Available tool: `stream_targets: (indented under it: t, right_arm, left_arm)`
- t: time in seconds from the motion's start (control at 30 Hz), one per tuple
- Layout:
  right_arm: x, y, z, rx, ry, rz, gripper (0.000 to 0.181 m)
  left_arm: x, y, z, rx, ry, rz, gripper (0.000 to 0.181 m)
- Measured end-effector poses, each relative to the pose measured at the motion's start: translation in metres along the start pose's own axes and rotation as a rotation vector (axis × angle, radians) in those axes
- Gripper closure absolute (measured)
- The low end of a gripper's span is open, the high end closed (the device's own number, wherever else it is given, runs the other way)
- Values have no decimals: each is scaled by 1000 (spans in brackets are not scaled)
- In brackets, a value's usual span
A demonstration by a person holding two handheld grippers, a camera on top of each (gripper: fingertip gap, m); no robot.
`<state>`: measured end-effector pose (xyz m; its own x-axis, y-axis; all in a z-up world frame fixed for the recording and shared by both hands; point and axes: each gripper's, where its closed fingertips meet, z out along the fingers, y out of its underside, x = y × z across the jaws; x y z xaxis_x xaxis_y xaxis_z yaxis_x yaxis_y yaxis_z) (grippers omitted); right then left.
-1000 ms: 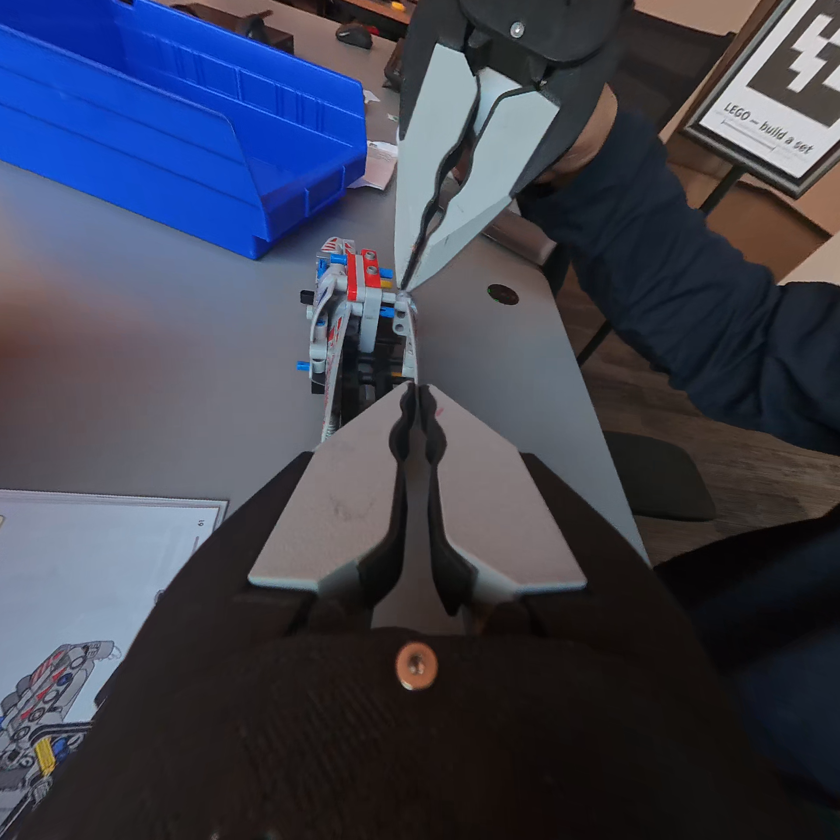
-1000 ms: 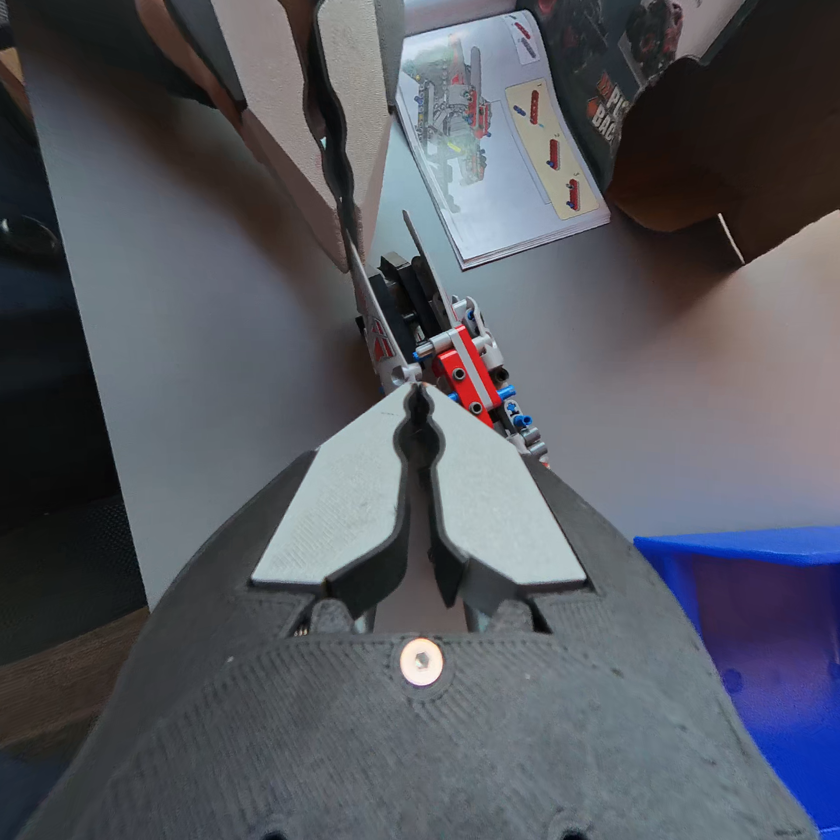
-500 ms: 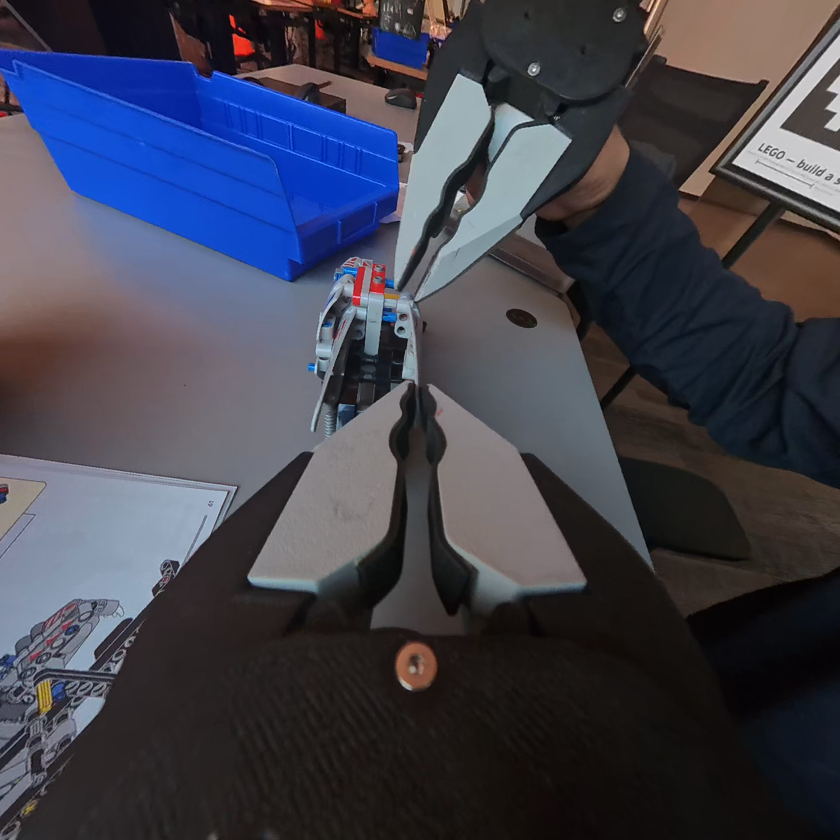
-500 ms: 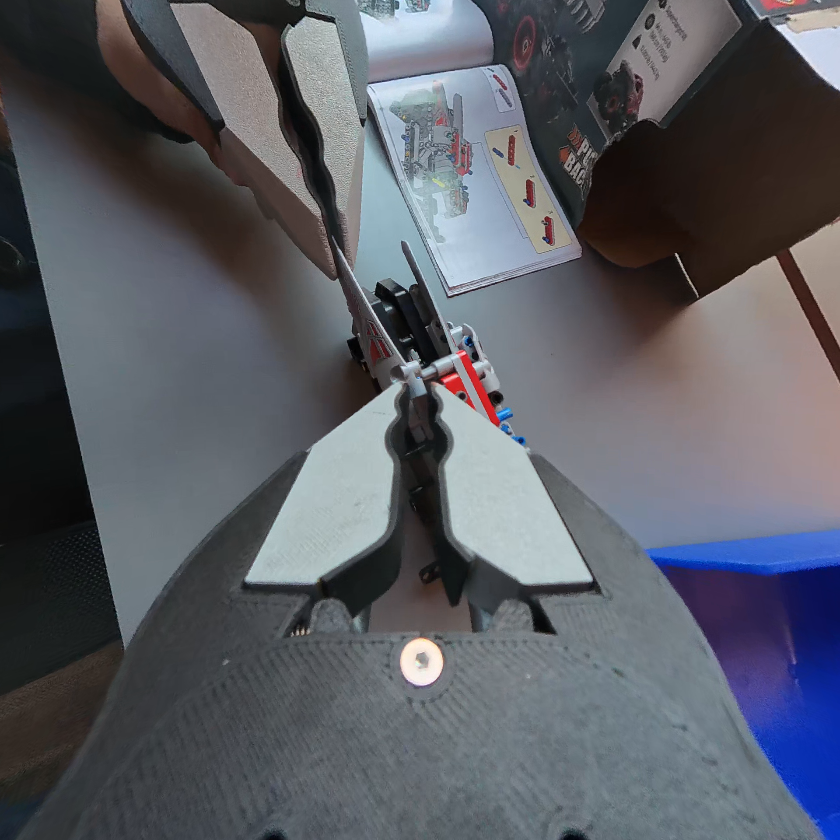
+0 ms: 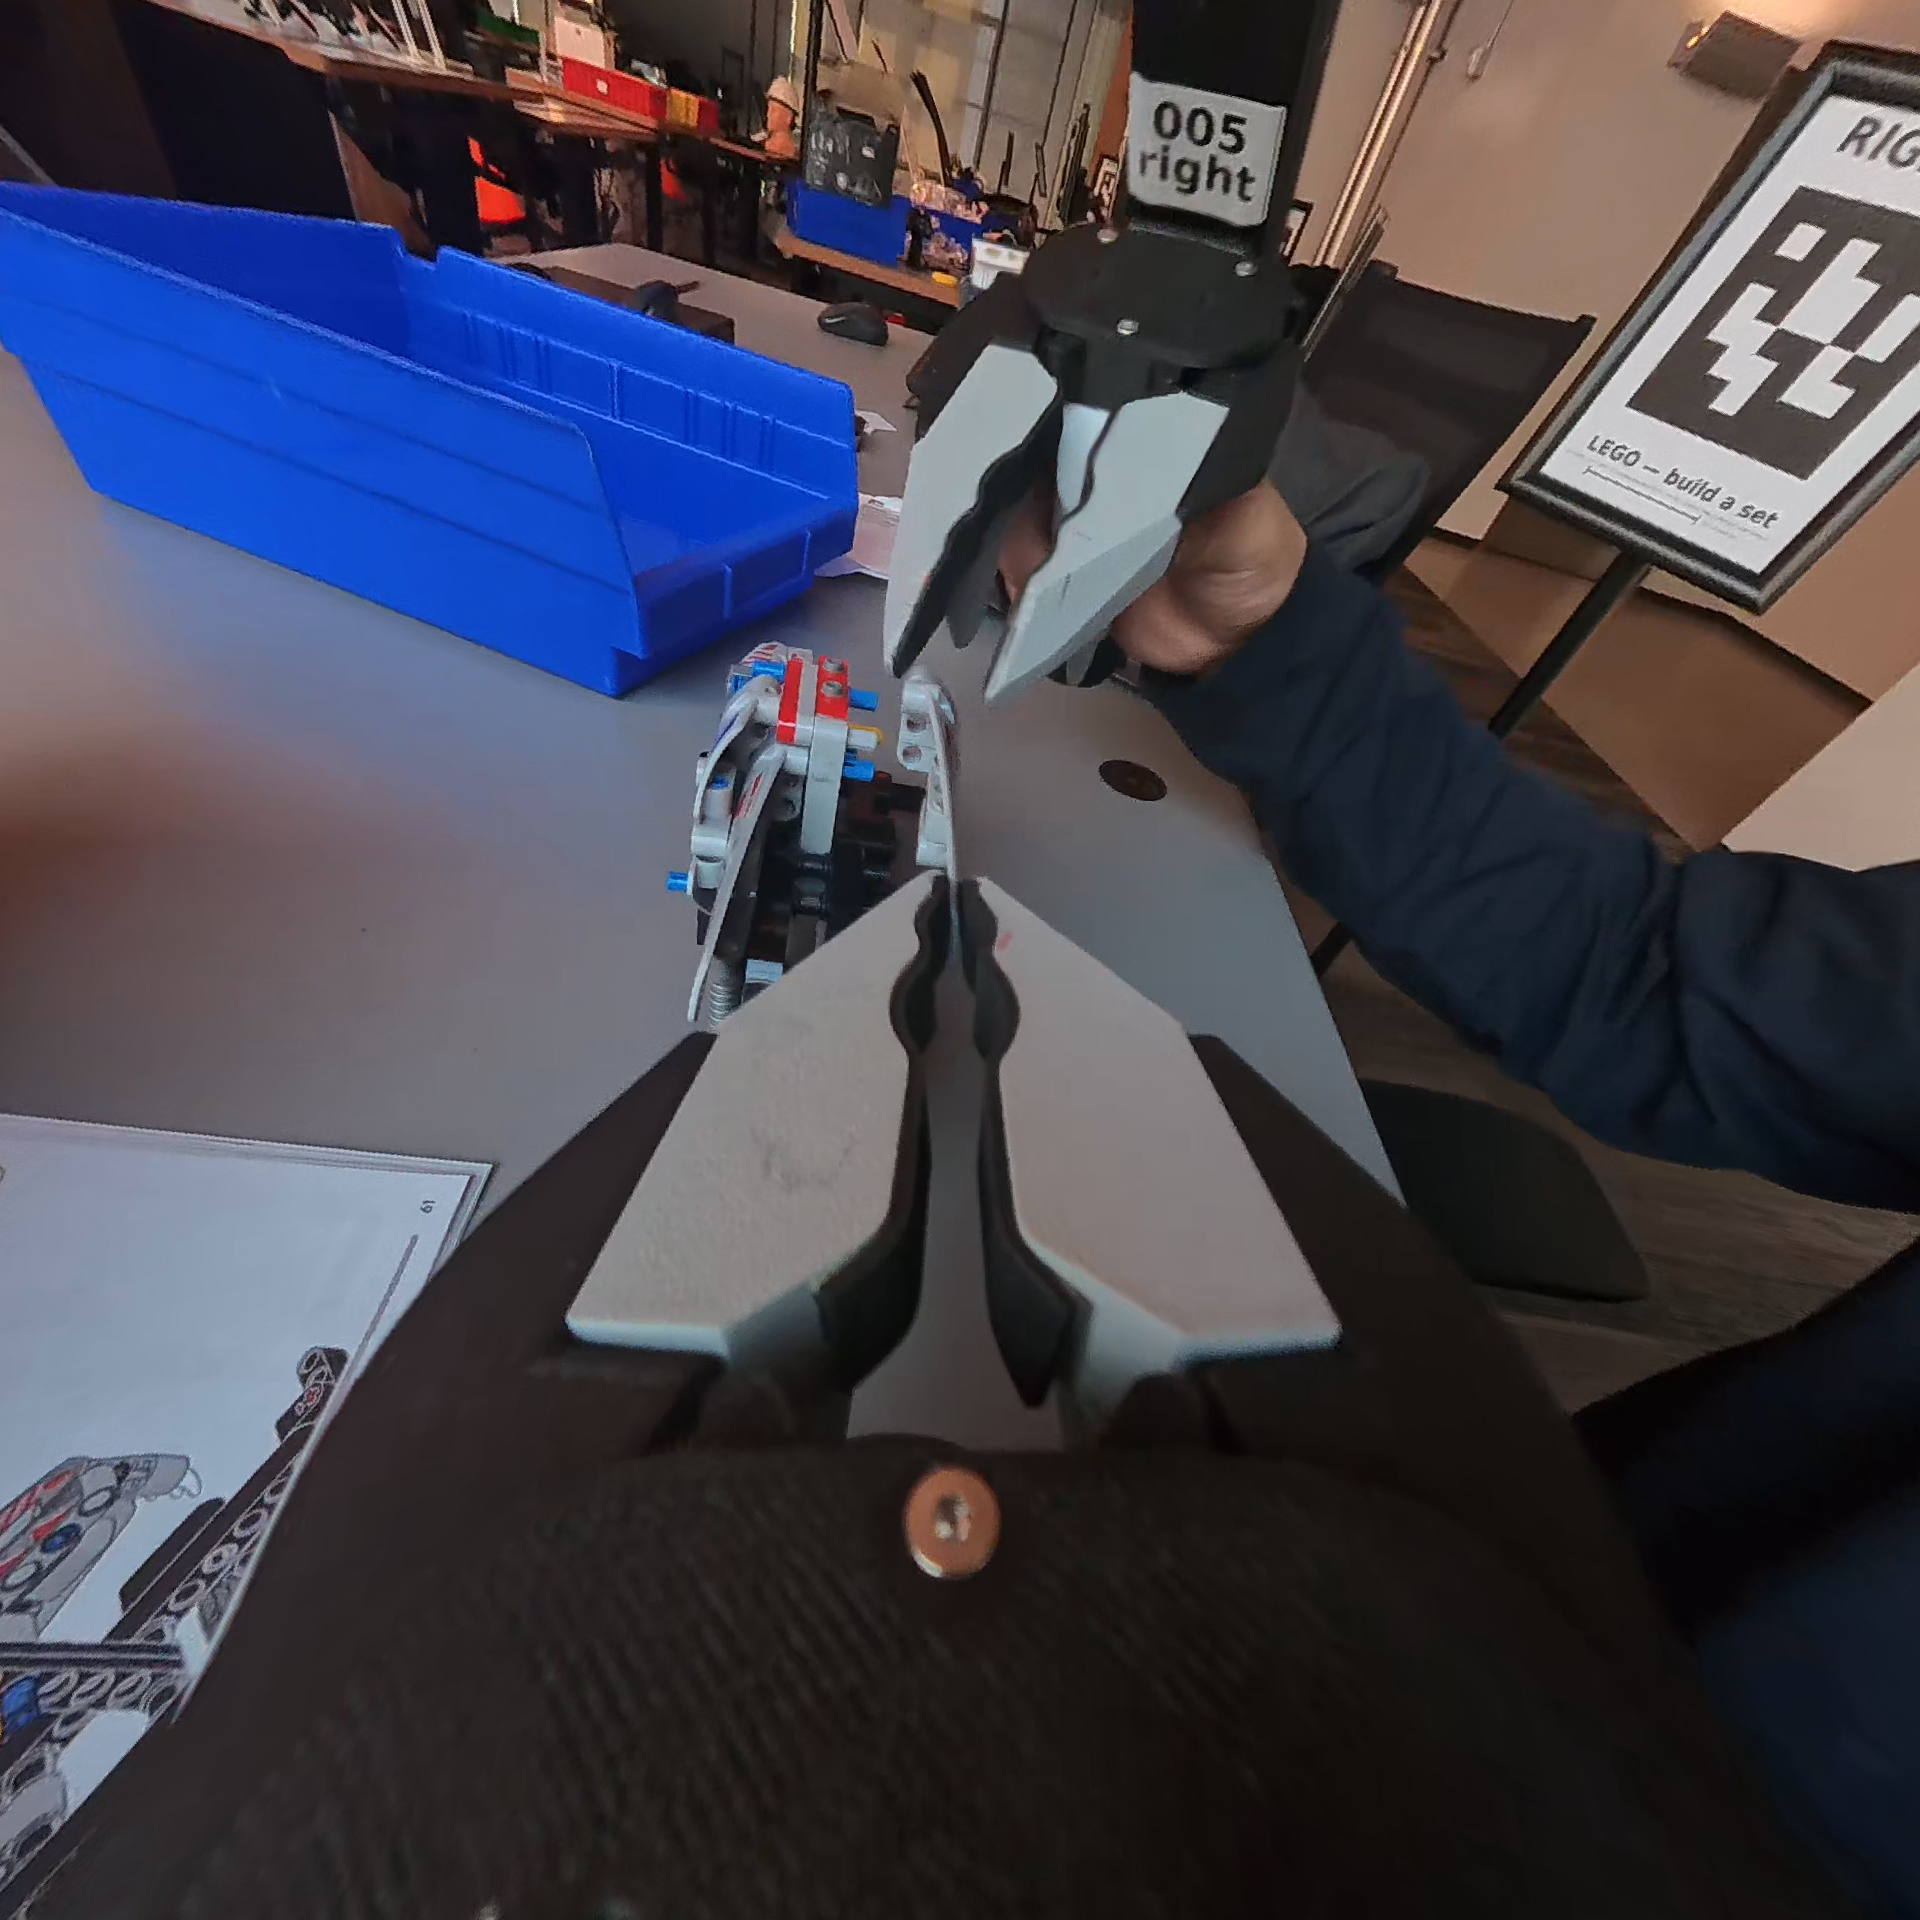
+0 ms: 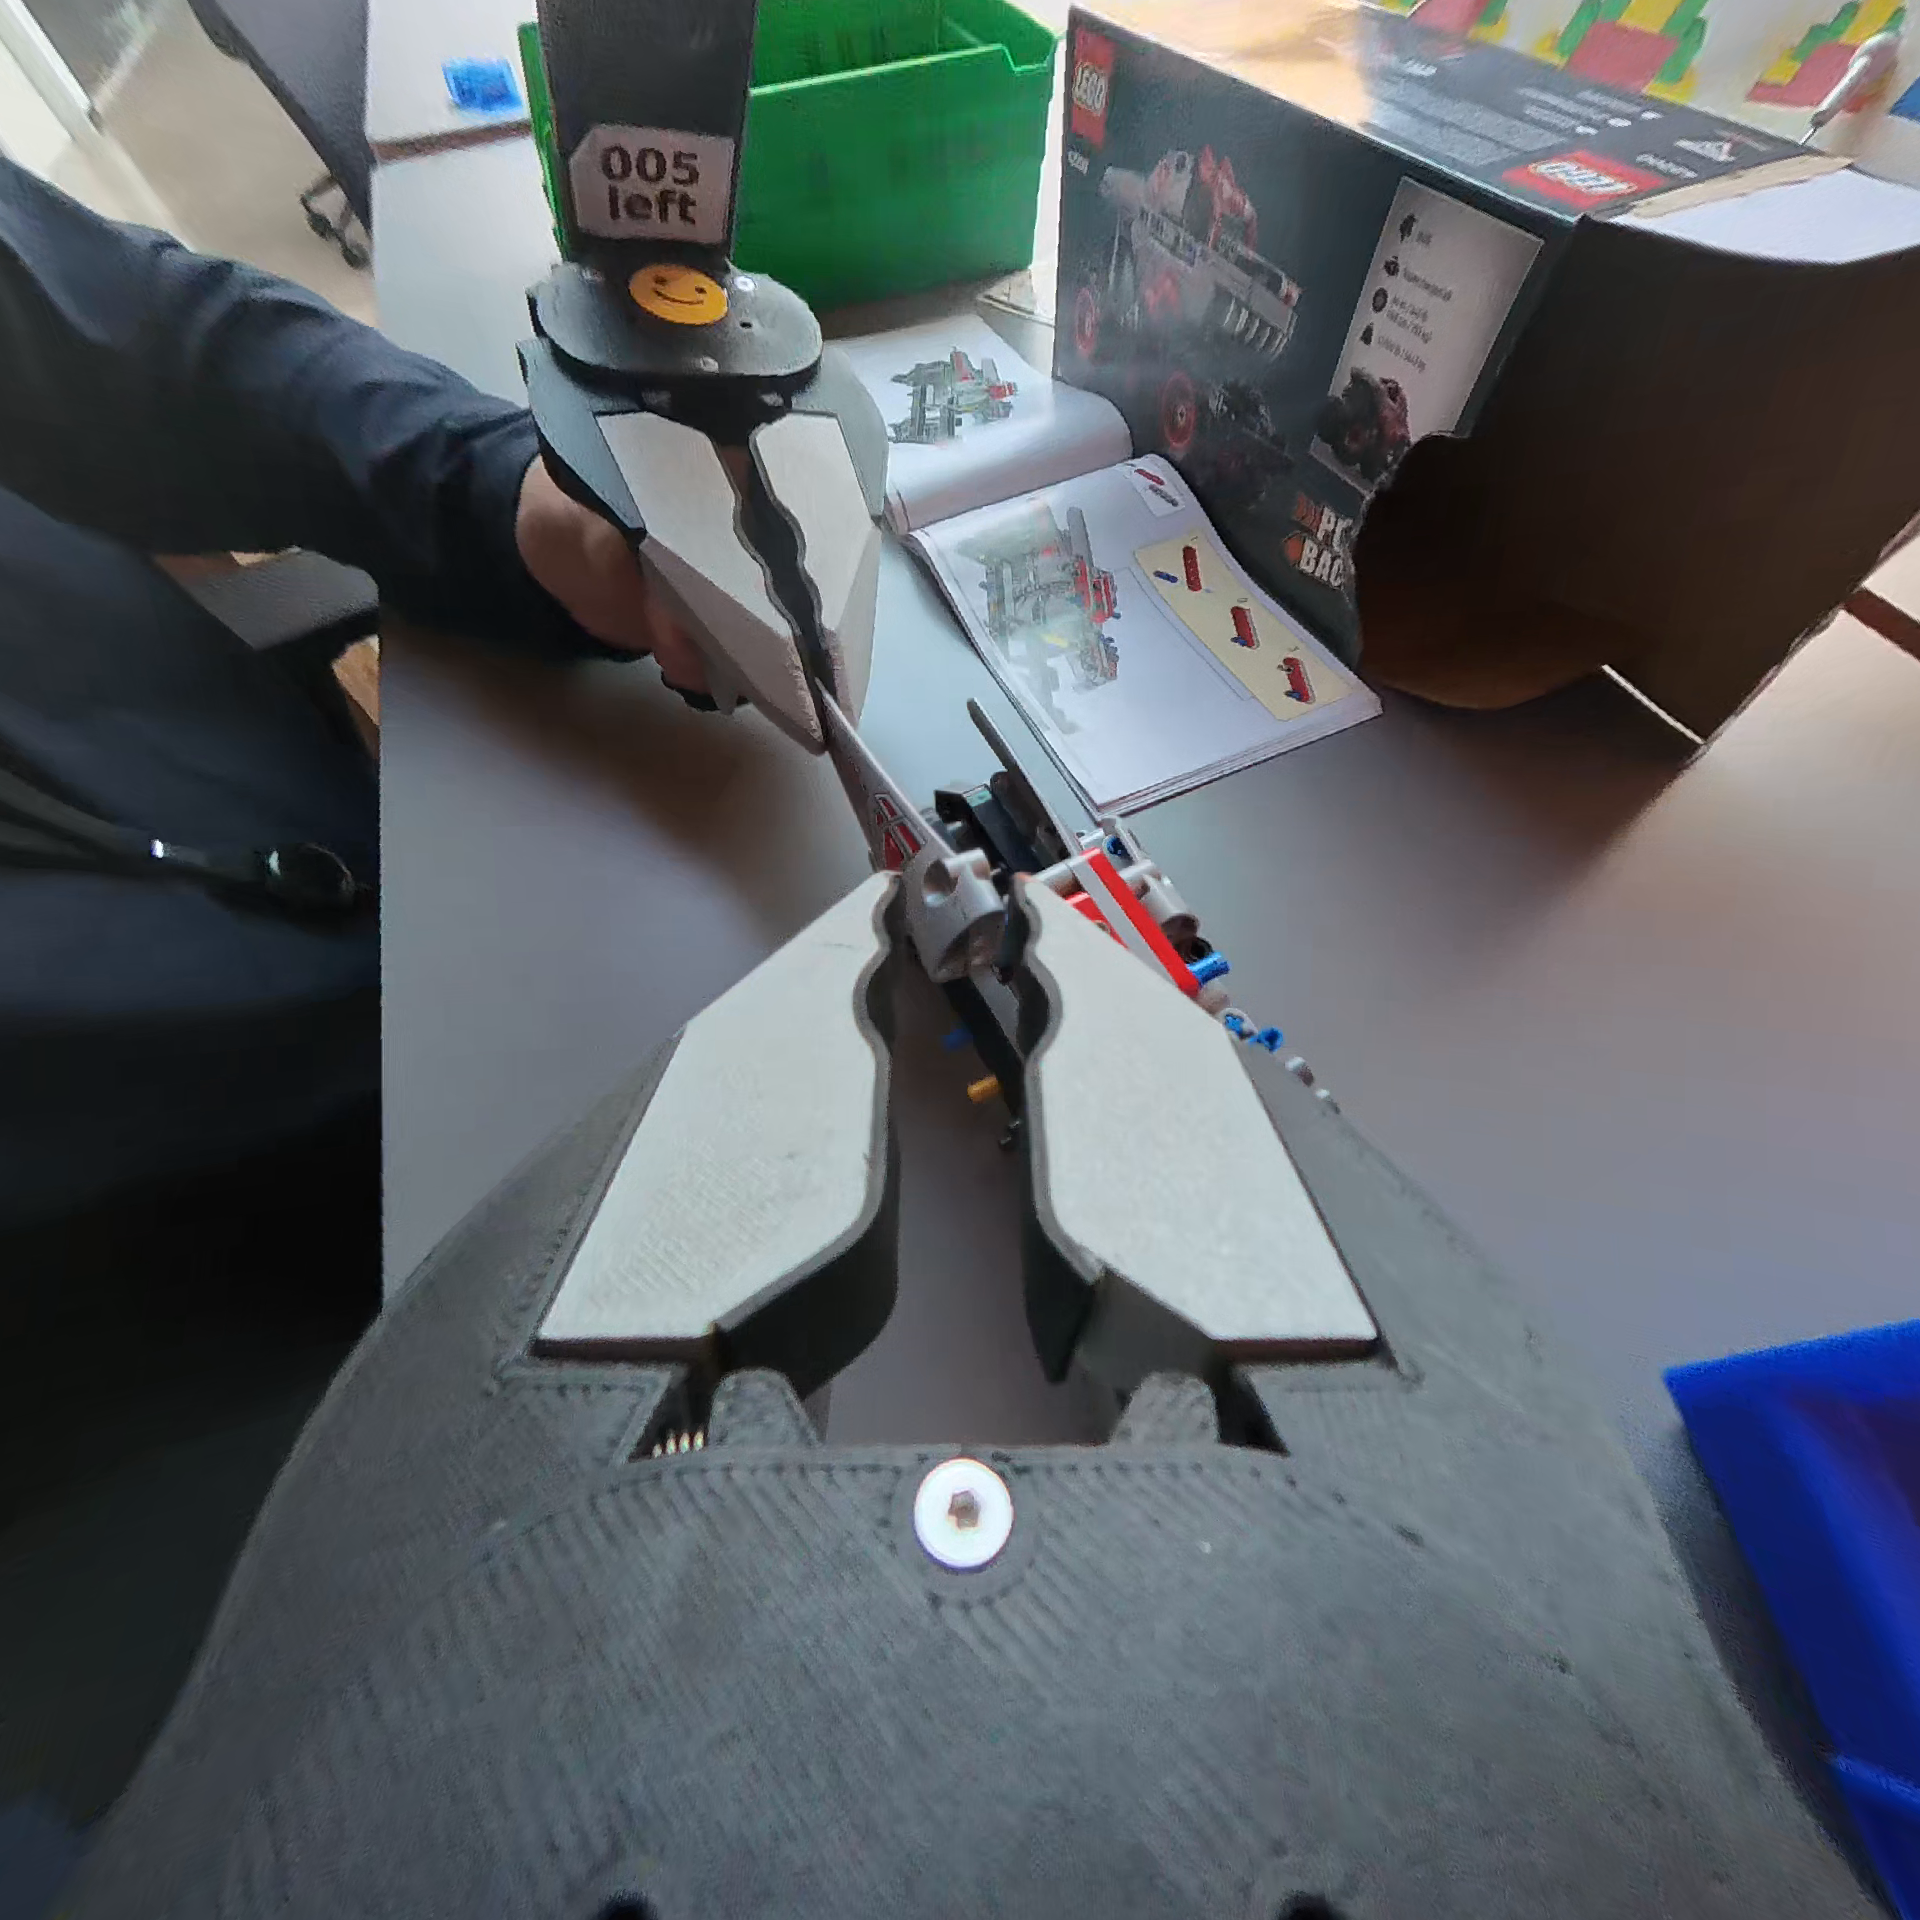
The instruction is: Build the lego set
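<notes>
A partly built lego model (image 5: 800, 790), grey, black and red with blue pins, rests on the grey table (image 5: 312, 883). My left gripper (image 5: 954, 883) is shut on the near end of the model's thin grey side panel (image 5: 938, 800). In the right wrist view the left gripper (image 6: 816, 727) pinches that panel (image 6: 883, 810) from the far side. My right gripper (image 6: 954, 894) is open, with the model's grey end connector (image 6: 951, 920) between its spread jaws. In the left wrist view the right gripper (image 5: 945, 675) hovers open just above the model's far end.
A blue bin (image 5: 416, 447) stands at the back left and also shows in the right wrist view (image 6: 1818, 1507). An open instruction booklet (image 6: 1122, 623), the lego box (image 6: 1351, 312) and a green bin (image 6: 894, 135) lie beyond the model. The table edge (image 5: 1299, 935) runs close on the right. Some 6 cm of space lies between my two pairs of fingers.
My right gripper has opened and drawn back a little from the model's grey end. My left gripper stays shut on the side panel. The model has barely moved.
</notes>
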<state>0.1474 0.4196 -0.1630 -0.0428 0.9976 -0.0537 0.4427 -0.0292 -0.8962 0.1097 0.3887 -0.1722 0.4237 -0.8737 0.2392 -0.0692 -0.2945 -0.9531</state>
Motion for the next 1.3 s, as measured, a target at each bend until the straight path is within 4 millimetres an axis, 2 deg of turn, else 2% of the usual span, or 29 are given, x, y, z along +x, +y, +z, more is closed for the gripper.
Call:
stream_targets:
  t: [0.13, 0.37, 0.63, 1.1, 1.3]
  right_arm:
    - [3, 6, 3, 24, -3, 15, 169]
    - [5, 5, -8, 195, -16, 71, 164]
    - [-5, 20, 9, 103, -29, 46, 164]
    - [2, 20, 7, 108, 17, 51, 165]
    - [1, 31, 14, 35, 25, 35, 166]
  left_arm:
    - [-3, 2, 2, -7, -3, 14, 181]
    - [-3, 4, 2, 28, 11, 37, 181]
    - [6, 6, 6, 38, 9, 96, 181]
    - [-3, 10, 7, 0, -17, 52, 181]
    - [-6, 17, 8, -49, -44, 53, 181]
